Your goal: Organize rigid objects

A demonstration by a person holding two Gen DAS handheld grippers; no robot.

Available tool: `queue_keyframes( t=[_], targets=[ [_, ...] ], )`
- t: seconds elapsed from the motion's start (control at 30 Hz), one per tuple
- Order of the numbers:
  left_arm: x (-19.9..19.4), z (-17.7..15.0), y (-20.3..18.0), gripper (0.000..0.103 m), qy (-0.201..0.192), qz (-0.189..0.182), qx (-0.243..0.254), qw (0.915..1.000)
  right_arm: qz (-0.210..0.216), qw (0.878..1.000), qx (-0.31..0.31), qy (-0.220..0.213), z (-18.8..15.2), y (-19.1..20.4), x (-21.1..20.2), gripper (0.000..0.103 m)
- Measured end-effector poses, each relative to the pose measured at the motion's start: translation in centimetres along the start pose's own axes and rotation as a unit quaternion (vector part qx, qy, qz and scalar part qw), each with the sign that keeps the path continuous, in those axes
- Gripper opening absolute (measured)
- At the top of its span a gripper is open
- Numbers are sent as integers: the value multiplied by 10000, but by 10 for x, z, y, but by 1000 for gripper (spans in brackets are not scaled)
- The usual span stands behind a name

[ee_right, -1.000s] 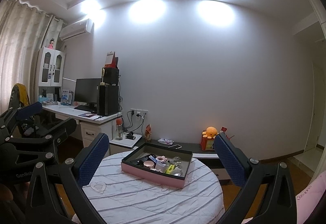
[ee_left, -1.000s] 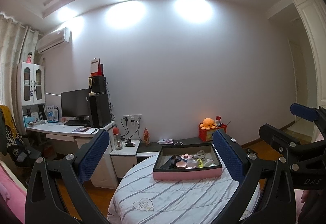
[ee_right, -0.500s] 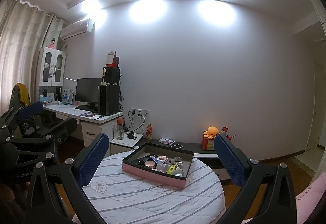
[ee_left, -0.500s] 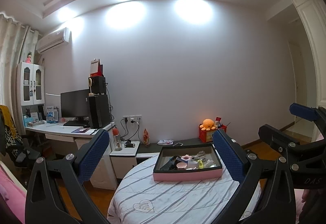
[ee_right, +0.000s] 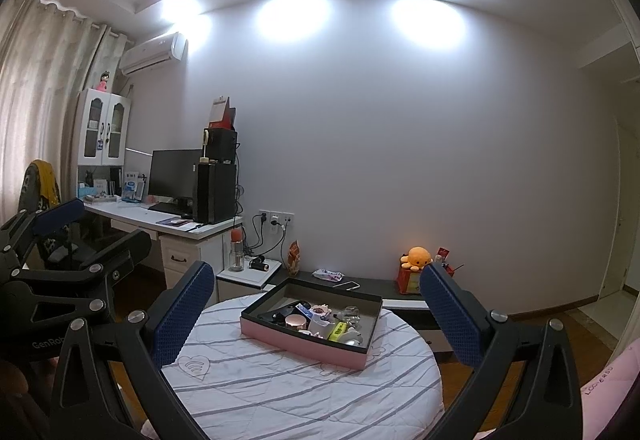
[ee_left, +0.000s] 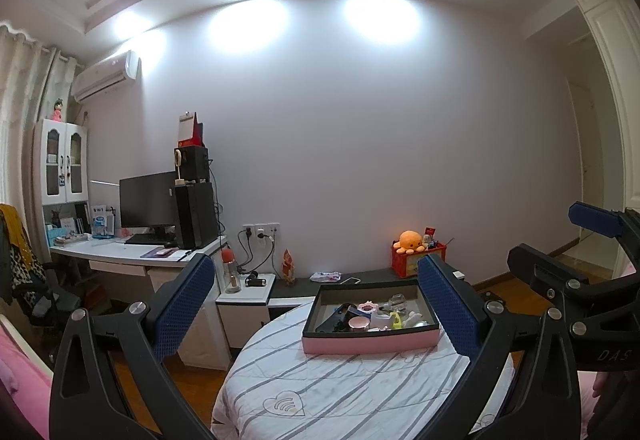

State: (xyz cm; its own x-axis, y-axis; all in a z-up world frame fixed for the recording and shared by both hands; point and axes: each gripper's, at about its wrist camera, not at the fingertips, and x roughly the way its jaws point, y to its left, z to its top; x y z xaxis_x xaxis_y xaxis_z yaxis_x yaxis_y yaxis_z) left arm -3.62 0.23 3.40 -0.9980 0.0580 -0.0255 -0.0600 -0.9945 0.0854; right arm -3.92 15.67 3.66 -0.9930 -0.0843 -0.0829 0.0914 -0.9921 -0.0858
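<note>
While both grippers are held raised over the near side of a round table (ee_left: 352, 392) covered in a striped white cloth, nothing is gripped by either. The left gripper (ee_left: 316, 304) is seen with its blue-padded fingers (ee_left: 184, 304) spread wide, empty; the right gripper (ee_right: 320, 310) is likewise spread wide and empty. A shallow pink tray (ee_left: 370, 344) with a dark inner wall is set on the table, ahead of both grippers and well apart from the fingertips. Small rigid objects (ee_right: 320, 320) are crowded inside the tray — a round rose-gold lid (ee_left: 358, 324), a yellow-green piece (ee_right: 339, 329) and clear glass items can be made out; the rest are too small to identify. In the left wrist view the right gripper is visible at the right edge; in the right wrist view the left gripper appears at the left edge. Behind the table a desk (ee_right: 160, 220) with a monitor (ee_left: 146, 200) and an orange plush octopus (ee_left: 412, 242) on a red box are noted — none touched.
</note>
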Motion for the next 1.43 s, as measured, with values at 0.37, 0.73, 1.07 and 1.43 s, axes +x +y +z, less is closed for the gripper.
queue_keyframes(
  t=[0.37, 0.73, 1.07, 1.43],
  targets=[
    [12, -5, -2, 103, 158, -6, 21, 9999, -37, 9998, 1, 189, -7, -2, 11, 103],
    [15, -7, -2, 103, 181, -13, 25, 9998, -50, 9998, 3, 217, -6, -4, 14, 103],
    [17, -9, -3, 103, 190, -3, 34, 9998, -54, 9997, 6, 226, -6, -3, 14, 103],
    [17, -13, -5, 103, 231, 16, 60, 9997, -51, 9997, 3, 253, -7, -3, 13, 103]
  ],
)
